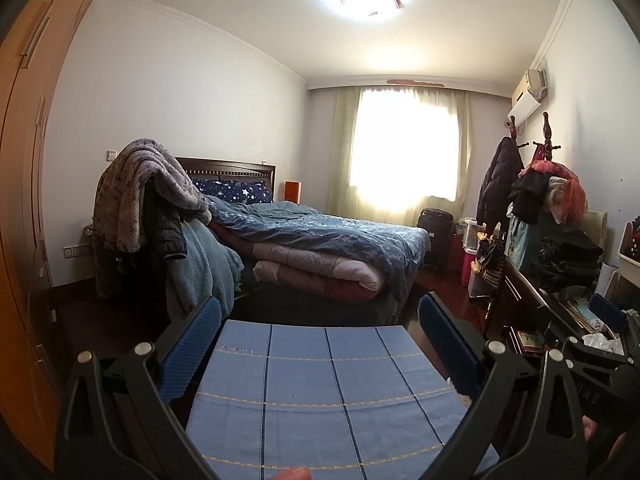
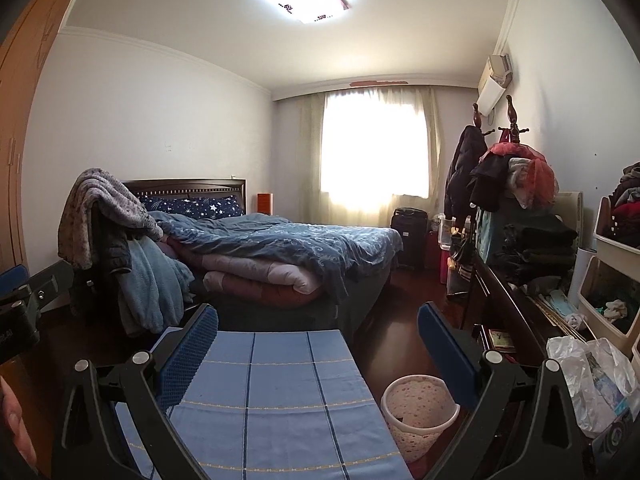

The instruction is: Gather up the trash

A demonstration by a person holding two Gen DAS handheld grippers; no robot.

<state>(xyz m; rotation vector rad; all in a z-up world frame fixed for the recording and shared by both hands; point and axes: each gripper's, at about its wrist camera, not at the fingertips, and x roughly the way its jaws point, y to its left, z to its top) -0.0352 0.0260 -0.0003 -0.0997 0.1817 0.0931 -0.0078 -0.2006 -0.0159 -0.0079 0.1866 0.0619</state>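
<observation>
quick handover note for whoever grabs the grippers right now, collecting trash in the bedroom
Left gripper: open, empty, above the blue checked cloth.
Right gripper: open, empty, above the same cloth.
Waste basket: on the floor right of the cloth, looks empty.
Crumpled plastic bag: on the cluttered desk at right, likely trash.
Done: nothing collected yet.
Left: pick up the bag, check the desk for more scraps, drop them in the basket.

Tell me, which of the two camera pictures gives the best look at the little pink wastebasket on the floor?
The right wrist view. There the wastebasket stands on the dark floor beside the blue checked cloth, framed between the open right gripper fingers, its rim and inside visible. The left wrist view does not show it at all.
</observation>
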